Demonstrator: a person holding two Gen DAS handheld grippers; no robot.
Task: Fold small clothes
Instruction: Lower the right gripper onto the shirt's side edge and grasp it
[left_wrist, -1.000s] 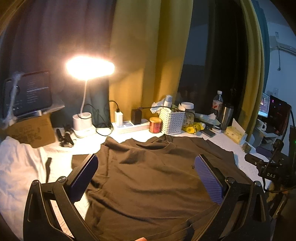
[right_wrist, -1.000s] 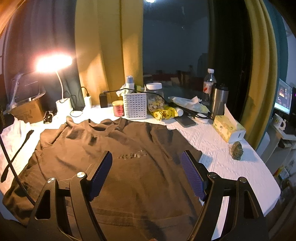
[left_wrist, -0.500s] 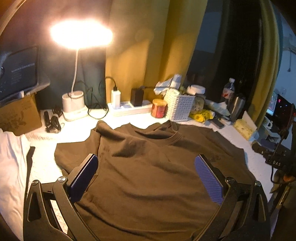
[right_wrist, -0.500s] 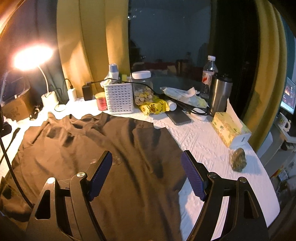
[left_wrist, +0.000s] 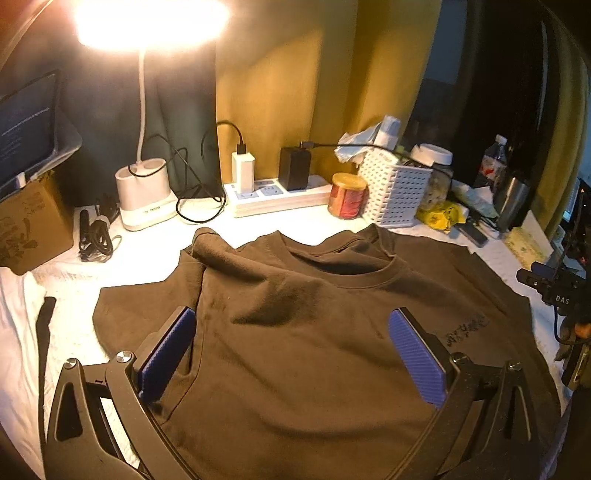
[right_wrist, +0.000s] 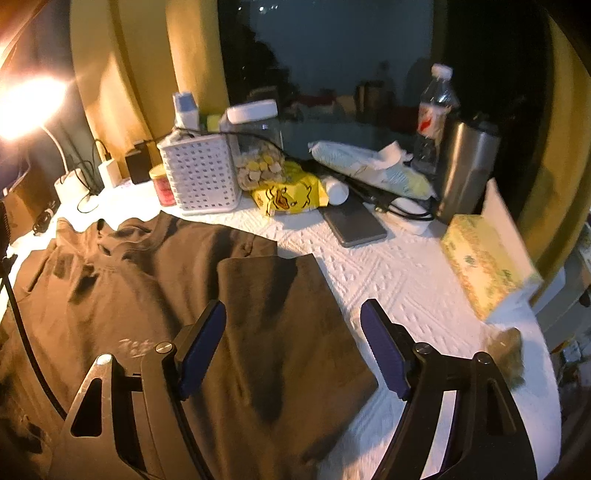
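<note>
Brown T-shirt (left_wrist: 295, 350), spread unfolded beneath both grippers: left gripper (left_wrist: 291, 354) and right gripper (right_wrist: 291, 347) gaping wide, empty; every fold outstanding.

**White-covered table and its load**

The table (right_wrist: 399, 273) wears a white embossed paper cover. A brown T-shirt (left_wrist: 295, 350) lies spread across the near part, 1 sleeve (right_wrist: 288, 317) laid flat toward the bare cover. Along the back edge stand a lit desk lamp (left_wrist: 144, 195), a power strip (left_wrist: 280, 195) with 2 chargers plugged in, a red tin (left_wrist: 347, 195), a white perforated basket (right_wrist: 201, 173), a clear jar (right_wrist: 258, 147), a yellow packet (right_wrist: 288, 195), a phone (right_wrist: 352, 223), a steel flask (right_wrist: 467, 170) and a water bottle (right_wrist: 437, 114). A tissue box (right_wrist: 484, 266) sits at the right, a cardboard box (left_wrist: 29, 221) at the left.
</note>
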